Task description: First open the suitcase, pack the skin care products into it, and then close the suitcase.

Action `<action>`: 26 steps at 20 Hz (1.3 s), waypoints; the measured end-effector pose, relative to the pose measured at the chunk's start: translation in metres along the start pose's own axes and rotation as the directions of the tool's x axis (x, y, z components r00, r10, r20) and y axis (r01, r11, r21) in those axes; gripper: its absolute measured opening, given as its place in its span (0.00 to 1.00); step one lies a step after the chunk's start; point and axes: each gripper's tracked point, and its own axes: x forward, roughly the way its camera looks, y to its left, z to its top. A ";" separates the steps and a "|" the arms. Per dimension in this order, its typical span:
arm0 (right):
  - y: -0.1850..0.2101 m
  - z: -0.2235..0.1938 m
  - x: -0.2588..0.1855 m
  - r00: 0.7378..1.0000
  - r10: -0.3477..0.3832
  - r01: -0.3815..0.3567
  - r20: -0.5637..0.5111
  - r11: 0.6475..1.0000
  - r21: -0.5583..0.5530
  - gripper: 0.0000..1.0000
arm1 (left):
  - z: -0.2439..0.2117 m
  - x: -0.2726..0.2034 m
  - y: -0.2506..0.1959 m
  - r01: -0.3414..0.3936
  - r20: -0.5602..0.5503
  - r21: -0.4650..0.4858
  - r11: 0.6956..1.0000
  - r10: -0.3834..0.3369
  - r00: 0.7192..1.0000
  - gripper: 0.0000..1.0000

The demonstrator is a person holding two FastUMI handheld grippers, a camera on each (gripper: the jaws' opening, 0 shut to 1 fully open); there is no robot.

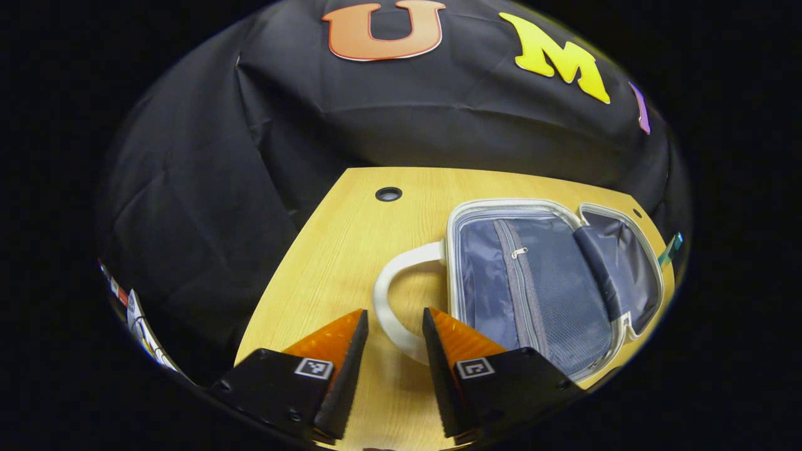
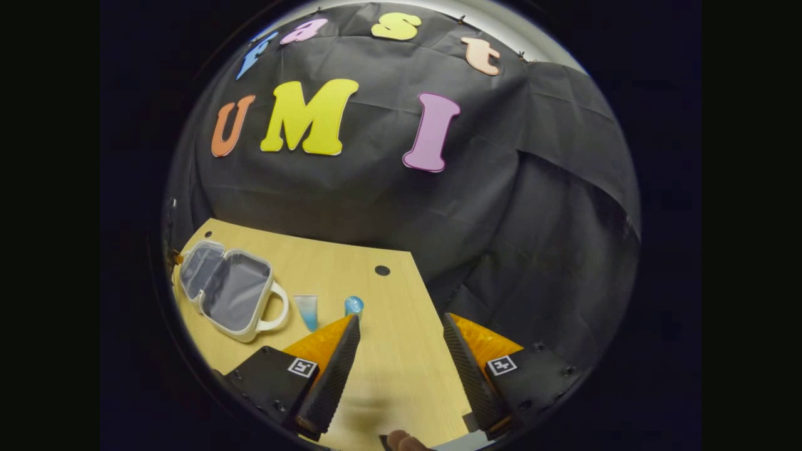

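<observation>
Right now I'm looking along the left tool (image 1: 395, 322), and its two orange-backed fingers are standing apart, released, gripping nothing. Between them the white handle (image 1: 391, 300) of the suitcase (image 1: 532, 288) is showing, curving out from the case toward me; I cannot tell whether the fingertips are touching it. The suitcase is lying open on the tabletop (image 1: 351, 232), both halves flat, the grey lining with its zip and mesh pocket facing up.

Over in the right gripper view, the right tool (image 2: 401, 321) is hanging above the tabletop (image 2: 401, 351) with its fingers spread wide, likewise released. The suitcase (image 2: 229, 291) is sitting well off to the left here, open. Just beside its handle a pale blue tube (image 2: 307, 311) is resting, and next to that a small blue-capped bottle (image 2: 354, 305), close by the tip of the tool's left finger.
</observation>
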 end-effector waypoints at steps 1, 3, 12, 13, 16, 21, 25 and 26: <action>-0.001 -0.001 0.001 1.000 0.006 -0.006 -0.001 1.000 -0.002 0.80 | 0.003 -0.007 -0.001 -0.007 0.014 0.002 1.000 0.007 1.000 0.79; -0.002 -0.002 0.003 1.000 0.021 -0.021 0.001 1.000 0.004 0.80 | 0.013 -0.025 -0.015 0.005 0.033 0.008 1.000 -0.005 0.999 0.97; 0.002 -0.003 0.017 0.994 0.108 -0.108 0.015 0.994 0.003 0.80 | 0.051 -0.073 -0.182 0.198 0.092 0.137 0.970 -0.212 0.973 0.99; 0.000 -0.005 0.019 0.994 0.113 -0.113 0.012 0.994 -0.001 0.80 | 0.051 -0.075 -0.210 0.232 0.088 0.155 0.960 -0.247 0.965 0.99; -0.010 -0.013 0.022 0.993 0.116 -0.116 0.000 0.993 -0.004 0.80 | 0.054 -0.089 -0.293 0.337 0.080 0.213 0.917 -0.360 0.929 0.99; -0.037 -0.020 0.026 0.995 0.100 -0.100 -0.005 0.995 0.010 0.80 | 0.044 -0.109 -0.405 0.476 0.027 0.256 0.841 -0.499 0.866 0.99; -0.058 -0.034 0.031 0.996 0.081 -0.080 -0.026 0.996 0.028 0.80 | 0.024 -0.105 -0.477 0.552 -0.022 0.292 0.781 -0.571 0.821 0.99; -0.062 -0.039 0.032 0.996 0.079 -0.078 -0.034 0.997 0.028 0.79 | 0.020 -0.104 -0.490 0.560 -0.031 0.300 0.772 -0.579 0.815 0.99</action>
